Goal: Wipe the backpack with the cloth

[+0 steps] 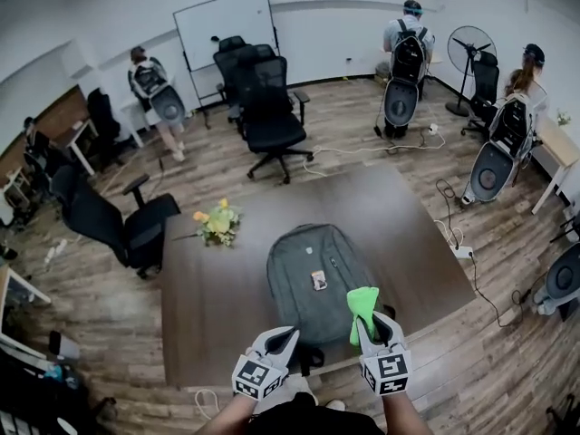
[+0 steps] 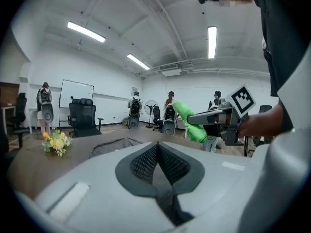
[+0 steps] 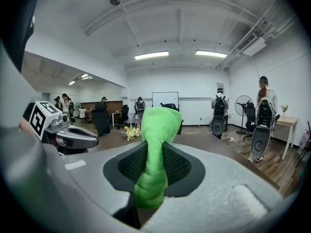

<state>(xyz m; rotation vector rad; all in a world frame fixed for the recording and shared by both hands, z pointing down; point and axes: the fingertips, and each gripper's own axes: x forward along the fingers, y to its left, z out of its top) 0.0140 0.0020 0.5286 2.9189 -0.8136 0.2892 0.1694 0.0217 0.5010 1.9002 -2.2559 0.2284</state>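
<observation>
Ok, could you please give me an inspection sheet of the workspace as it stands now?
Surface: brown table, top mostly bare.
Job's things: grey backpack lies flat on the table; green cloth is held up over its near right corner.
Clutter: bunch of yellow flowers on the table, left of the backpack.
Grippers: left tool has jaws together with nothing between them; right tool is clamped on the cloth.
Cables: white cable on the floor beyond the table; power strip with leads at the table's right.
Surroundings: office chairs, whiteboard, standing fan, several people at the room's edges.
</observation>
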